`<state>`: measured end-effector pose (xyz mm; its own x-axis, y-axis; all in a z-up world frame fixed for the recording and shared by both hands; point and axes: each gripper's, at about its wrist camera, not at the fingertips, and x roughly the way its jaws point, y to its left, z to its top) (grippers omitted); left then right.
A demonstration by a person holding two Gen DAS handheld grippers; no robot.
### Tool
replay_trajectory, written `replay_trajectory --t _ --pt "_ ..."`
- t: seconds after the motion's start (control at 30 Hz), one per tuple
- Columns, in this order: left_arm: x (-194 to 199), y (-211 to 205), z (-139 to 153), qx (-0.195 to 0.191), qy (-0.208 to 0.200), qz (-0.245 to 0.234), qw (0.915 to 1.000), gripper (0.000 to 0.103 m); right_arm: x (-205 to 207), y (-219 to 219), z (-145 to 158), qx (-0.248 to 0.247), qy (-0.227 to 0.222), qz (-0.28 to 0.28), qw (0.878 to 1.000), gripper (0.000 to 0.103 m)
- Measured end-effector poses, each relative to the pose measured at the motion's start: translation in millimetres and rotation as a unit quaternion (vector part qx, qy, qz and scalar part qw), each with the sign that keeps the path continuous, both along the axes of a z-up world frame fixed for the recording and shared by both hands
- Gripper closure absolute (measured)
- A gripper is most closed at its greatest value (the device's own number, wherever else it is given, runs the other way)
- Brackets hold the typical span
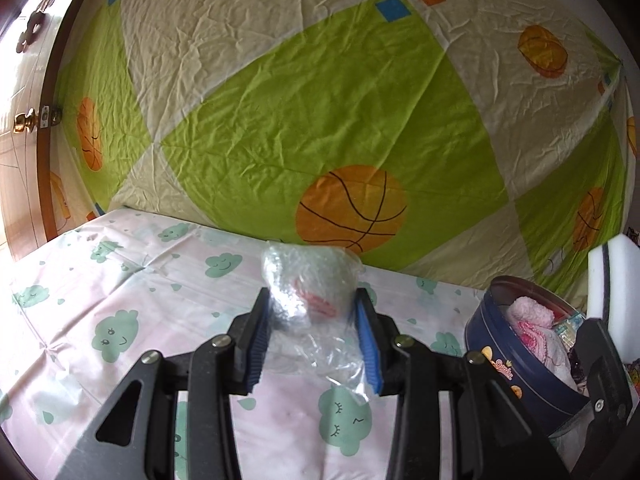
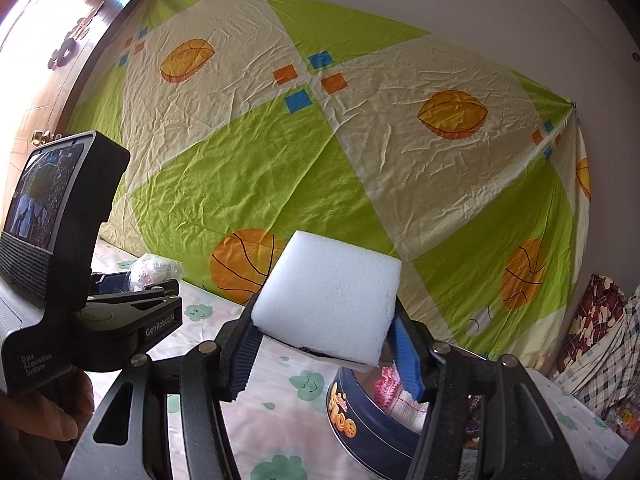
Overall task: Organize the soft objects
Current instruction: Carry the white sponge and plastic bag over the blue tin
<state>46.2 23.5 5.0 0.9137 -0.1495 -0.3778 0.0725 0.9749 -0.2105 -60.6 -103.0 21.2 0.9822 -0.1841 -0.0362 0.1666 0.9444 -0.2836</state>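
My left gripper [image 1: 314,314] is shut on a clear plastic bag of bubble wrap [image 1: 310,294] with something pink inside, held just above the bed sheet. The same bubble wrap bag [image 2: 154,270] shows at the left of the right wrist view, beyond the left gripper's black body [image 2: 120,320]. My right gripper [image 2: 324,332] is shut on a white foam block [image 2: 328,296], held above a round dark blue tin [image 2: 360,428]. The white foam block [image 1: 606,280] also appears at the right edge of the left wrist view. The blue tin [image 1: 516,364] holds a pink fluffy cloth [image 1: 532,324].
A pink sheet with green cloud prints [image 1: 120,300] covers the bed. A green and cream basketball-print cloth [image 1: 320,100] hangs behind it. A wooden door with a brass knob [image 1: 24,122] stands at the left. Patterned fabrics [image 2: 600,328] are piled at the right.
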Motion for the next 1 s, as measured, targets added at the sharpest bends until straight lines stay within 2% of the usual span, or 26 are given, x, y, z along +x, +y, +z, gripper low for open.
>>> replay_trajectory --t 0.63,1.0 --pt "-23.3 -58.3 5.9 -0.007 -0.007 -0.057 0.9983 0.064 -18.8 -54.5 5.9 0.008 -0.009 -0.023 1.000 0.042" --pt "-25.2 -91.0 9.7 0.004 -0.006 -0.074 0.9972 0.064 -23.5 -82.1 11.5 0.020 -0.015 -0.037 0.999 0.041"
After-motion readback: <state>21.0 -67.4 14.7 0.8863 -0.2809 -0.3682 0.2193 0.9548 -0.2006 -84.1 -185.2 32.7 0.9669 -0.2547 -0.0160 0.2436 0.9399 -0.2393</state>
